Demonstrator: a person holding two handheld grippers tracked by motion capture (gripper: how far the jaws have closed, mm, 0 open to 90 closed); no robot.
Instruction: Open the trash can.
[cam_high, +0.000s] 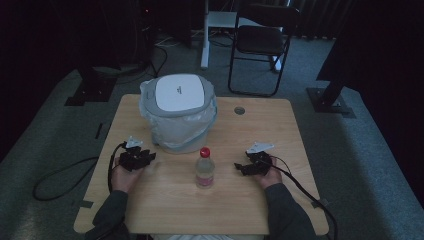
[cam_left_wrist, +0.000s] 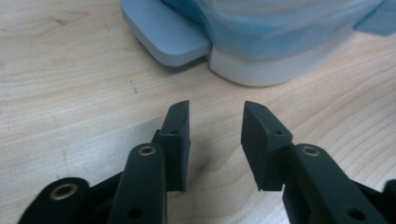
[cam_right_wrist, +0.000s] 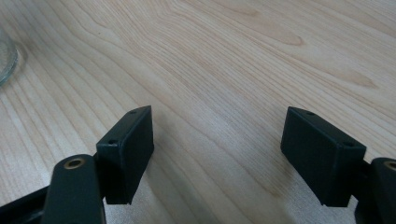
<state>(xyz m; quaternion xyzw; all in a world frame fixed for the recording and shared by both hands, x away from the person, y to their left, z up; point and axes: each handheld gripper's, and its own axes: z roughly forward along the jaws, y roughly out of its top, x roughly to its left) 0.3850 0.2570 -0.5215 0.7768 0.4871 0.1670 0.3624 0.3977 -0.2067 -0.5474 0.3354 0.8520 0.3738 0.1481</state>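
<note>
At the near edge of the wooden surface (cam_high: 165, 210), at 6 o'clock in the high view, the two dark sleeves of the person come in, one at each side.

A little farther in, at about 8 o'clock from the middle of the surface, the left hand-held gripper (cam_high: 148, 157) lies low over the wood, with its black cable making a loop down to the floor. In the left gripper view the left hand-held gripper (cam_left_wrist: 215, 123) has its two black jaws about half open, with a moderate gap and only bare wood between them; it holds nothing. At about 4 o'clock, the right hand-held gripper (cam_high: 239, 167) also rests low on the surface. In the right gripper view the right hand-held gripper (cam_right_wrist: 217, 135) has its jaws standing wide apart, and nothing is between them.

Between the two grippers, close to the middle of the surface, a clear plastic bottle (cam_high: 205, 168) with a red cap stands upright, well apart from both. In the right gripper view, its clear base (cam_right_wrist: 6, 58) appears at 10 o'clock.

Behind the bottle, toward 12 o'clock, stands a small trash bin (cam_high: 181, 107) with a white lid and a pale blue bag liner around its body. In the left gripper view the bin's foot pedal (cam_left_wrist: 163, 32) and its white base lie just ahead of the jaws, at 12 o'clock, not touching them.

Beyond the surface, on the grey carpet, a black folding chair (cam_high: 260, 45) stands at about 1 o'clock.
</note>
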